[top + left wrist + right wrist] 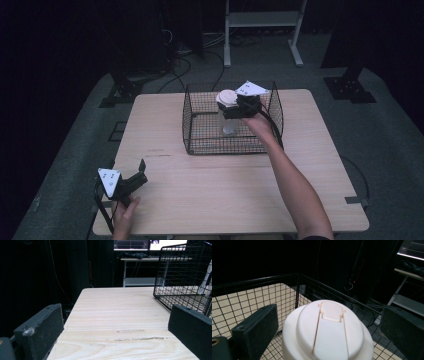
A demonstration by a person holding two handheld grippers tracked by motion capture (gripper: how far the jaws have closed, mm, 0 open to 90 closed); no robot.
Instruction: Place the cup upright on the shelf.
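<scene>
status: your right gripper (240, 106) sits over the wire basket (192, 130), jaws spread either side of the white-lidded cup (329, 332), not clamped yet | cup stands inside basket | left gripper (131, 181) idle, jaws apart, near table (210, 195) edge | left to do: squeeze, lift

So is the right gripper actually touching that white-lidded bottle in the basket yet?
Apart. The right gripper view shows the right gripper open, with dark gaps between each jaw and the bottle's white lid.
</scene>
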